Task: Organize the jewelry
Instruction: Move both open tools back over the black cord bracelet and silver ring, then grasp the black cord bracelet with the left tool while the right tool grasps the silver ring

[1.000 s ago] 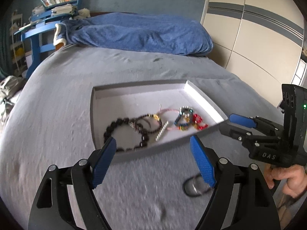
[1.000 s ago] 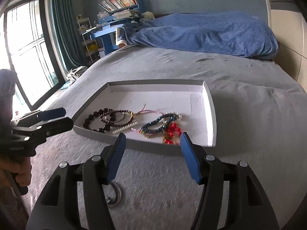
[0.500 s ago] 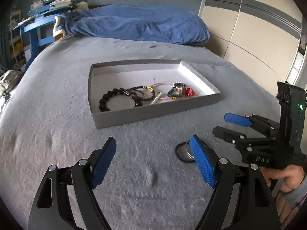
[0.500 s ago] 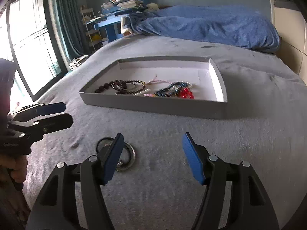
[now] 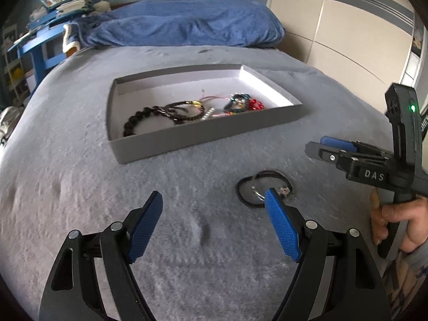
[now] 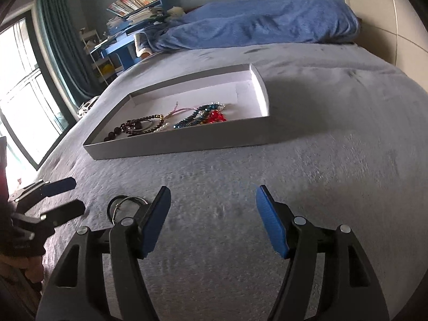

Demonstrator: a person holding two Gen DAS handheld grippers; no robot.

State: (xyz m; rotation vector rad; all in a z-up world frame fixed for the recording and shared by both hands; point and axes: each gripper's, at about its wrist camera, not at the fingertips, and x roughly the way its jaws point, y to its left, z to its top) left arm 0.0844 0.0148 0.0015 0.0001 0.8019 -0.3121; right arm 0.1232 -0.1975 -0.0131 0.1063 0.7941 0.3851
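Observation:
A grey shallow tray (image 5: pixel 203 136) (image 6: pixel 176 144) lies on the bed with several bead bracelets (image 5: pixel 192 111) (image 6: pixel 171 121) in it. On the grey bedcover, nearer than the tray, lies a black cord loop with a metal ring (image 5: pixel 263 188) (image 6: pixel 125 206). My left gripper (image 5: pixel 214 198) is open over bare cover, its right finger overlapping the loop's near edge in the picture. My right gripper (image 6: pixel 212 191) (image 5: pixel 325 148) holds nothing and its jaws are opening; the loop lies just left of its left finger.
A blue blanket (image 5: pixel 184 24) is heaped at the far end of the bed. A blue desk with books (image 5: pixel 42 40) stands at the back left, and wardrobe doors (image 5: pixel 342 26) at the right. A window with a curtain (image 6: pixel 32 85) is at the left. A hand (image 5: pixel 398 219) holds the right gripper.
Both grippers have drawn back from the tray and sunk toward the bedcover. The cord loop, earlier half hidden by the fingers, now lies in plainer view. The right jaws stand a little wider.

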